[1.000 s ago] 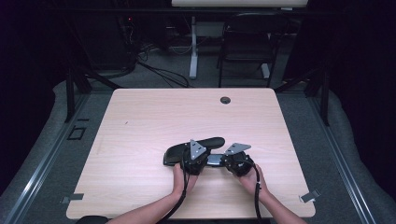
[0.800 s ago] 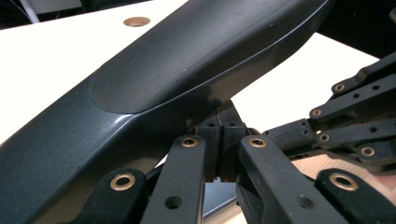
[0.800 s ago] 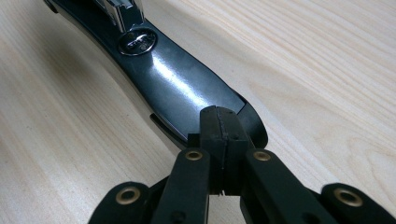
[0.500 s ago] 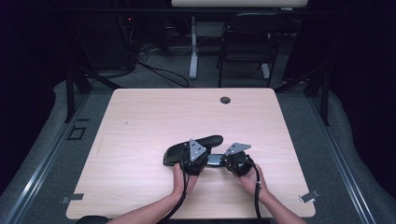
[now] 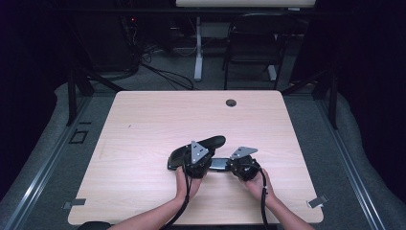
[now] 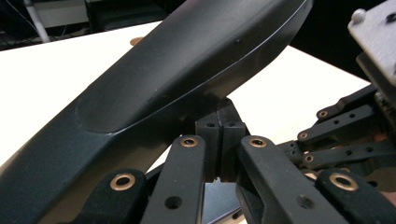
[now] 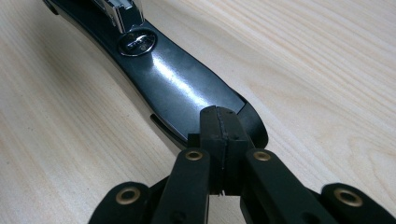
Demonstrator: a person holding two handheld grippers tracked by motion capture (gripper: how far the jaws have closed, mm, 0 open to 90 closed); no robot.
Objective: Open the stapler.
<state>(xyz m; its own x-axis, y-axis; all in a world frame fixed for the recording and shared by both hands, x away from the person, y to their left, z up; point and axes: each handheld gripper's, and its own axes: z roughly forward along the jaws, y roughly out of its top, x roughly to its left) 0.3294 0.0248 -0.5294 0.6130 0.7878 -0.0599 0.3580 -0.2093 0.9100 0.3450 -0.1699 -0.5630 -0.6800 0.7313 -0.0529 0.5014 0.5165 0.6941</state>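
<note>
The left claw [image 6: 219,140] is closed, its tips tucked under the raised top arm of the black stapler [image 5: 198,148]. The right claw [image 7: 219,135], also closed and holding nothing, presses the stapler's base flat at its near end. The stapler lies mid-bench [image 5: 143,124] (slightly toward the person). The right should probably keep firm downward pressure while the left lifts slowly.

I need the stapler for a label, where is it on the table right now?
In the high view the black stapler lies on the near middle of the table, between the left tongs and right tongs.
</note>
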